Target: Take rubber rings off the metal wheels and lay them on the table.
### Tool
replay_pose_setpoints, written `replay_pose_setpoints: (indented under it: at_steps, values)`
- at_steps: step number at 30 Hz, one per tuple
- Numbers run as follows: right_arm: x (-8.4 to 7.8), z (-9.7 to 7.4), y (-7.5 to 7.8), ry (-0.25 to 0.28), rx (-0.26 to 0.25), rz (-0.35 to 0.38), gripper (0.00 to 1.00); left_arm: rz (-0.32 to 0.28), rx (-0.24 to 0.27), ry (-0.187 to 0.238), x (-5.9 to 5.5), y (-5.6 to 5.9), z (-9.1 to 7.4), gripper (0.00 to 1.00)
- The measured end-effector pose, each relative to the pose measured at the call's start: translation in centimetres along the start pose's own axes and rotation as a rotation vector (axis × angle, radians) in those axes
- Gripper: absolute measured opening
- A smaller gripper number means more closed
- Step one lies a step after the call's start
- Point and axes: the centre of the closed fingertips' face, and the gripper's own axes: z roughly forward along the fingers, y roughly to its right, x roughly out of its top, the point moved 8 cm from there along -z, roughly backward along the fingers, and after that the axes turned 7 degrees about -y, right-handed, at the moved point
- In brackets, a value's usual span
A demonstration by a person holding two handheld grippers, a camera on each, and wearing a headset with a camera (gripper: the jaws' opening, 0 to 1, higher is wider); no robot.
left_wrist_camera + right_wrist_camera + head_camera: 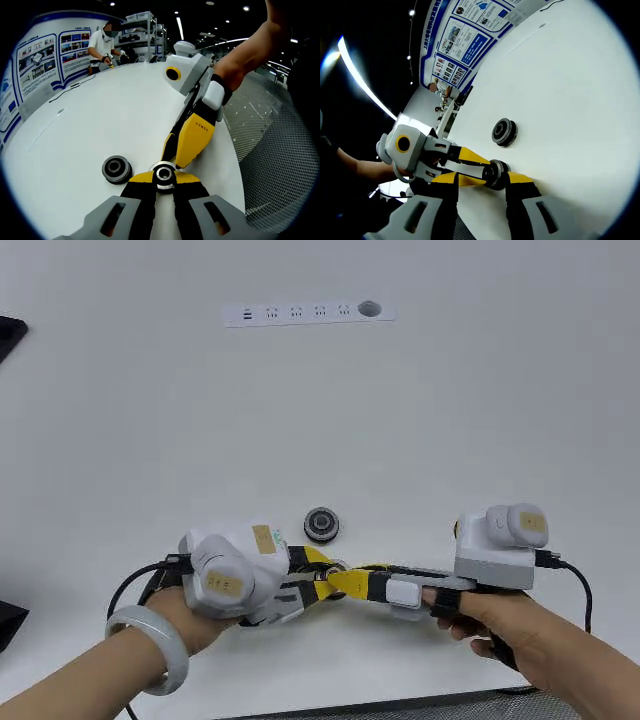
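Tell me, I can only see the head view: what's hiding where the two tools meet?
Observer: The left gripper view shows a small metal wheel pinched between the left tool's yellow tips.
Operator: What's the other tool doing to it?
Observer: In that same view the right tool reaches down to the wheel and its yellow tip touches the rim. I cannot tell whether it is gripping.
Operator: Is anybody else around?
Observer: Yes. The left gripper view shows a person standing past the far end of the table.
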Motion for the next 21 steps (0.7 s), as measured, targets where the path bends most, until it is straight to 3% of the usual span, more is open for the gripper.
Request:
replay_pose_setpoints:
  at_steps: [21]
  values:
    - [-0.09,-0.58,-0.22,-0.011,0.002,-0.018,0.35,-0.007,0.002,0.001,0.0,0.14,-0.05,0.12]
